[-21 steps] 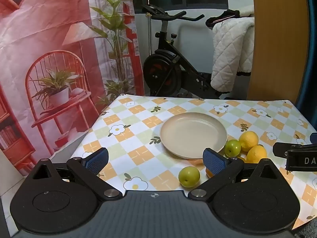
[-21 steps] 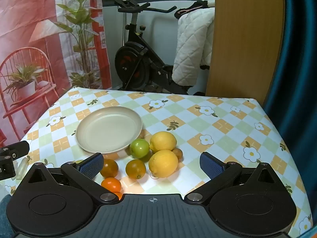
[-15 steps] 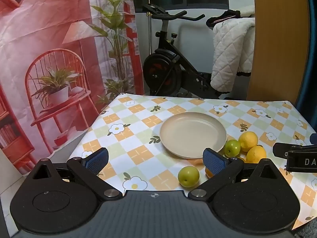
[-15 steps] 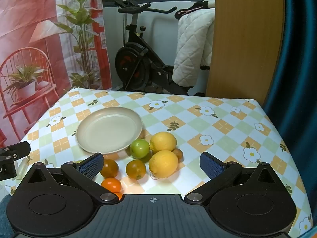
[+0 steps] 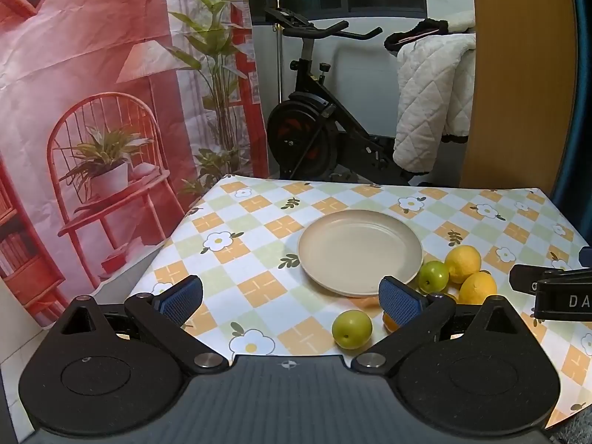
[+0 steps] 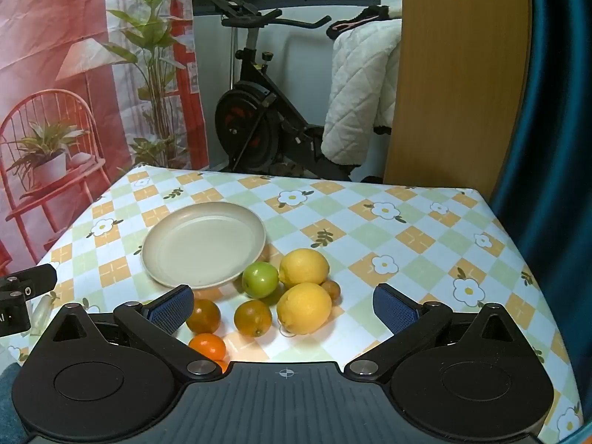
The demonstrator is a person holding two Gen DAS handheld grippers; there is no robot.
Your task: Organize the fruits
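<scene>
We hold the left gripper with its jaws spread as wide as they go, nothing between the blue pads but open tablecloth; it grips and touches nothing. The right gripper is just as wide and equally empty, hovering over the fruit without contact.

Nearest us in the right wrist view lies a small orange citrus, partly tucked by the left finger. Just beyond it sit two dark orange-brown fruits side by side, with a large yellow lemon to their right. A little farther, a green fruit and a second lemon touch each other, a small brownish fruit nestled behind the near lemon.

In the left wrist view a lone green fruit rests apart, nearer than the cluster and left of it.

Beyond the fruit, the beige plate stands bare on the checked floral tablecloth.
</scene>
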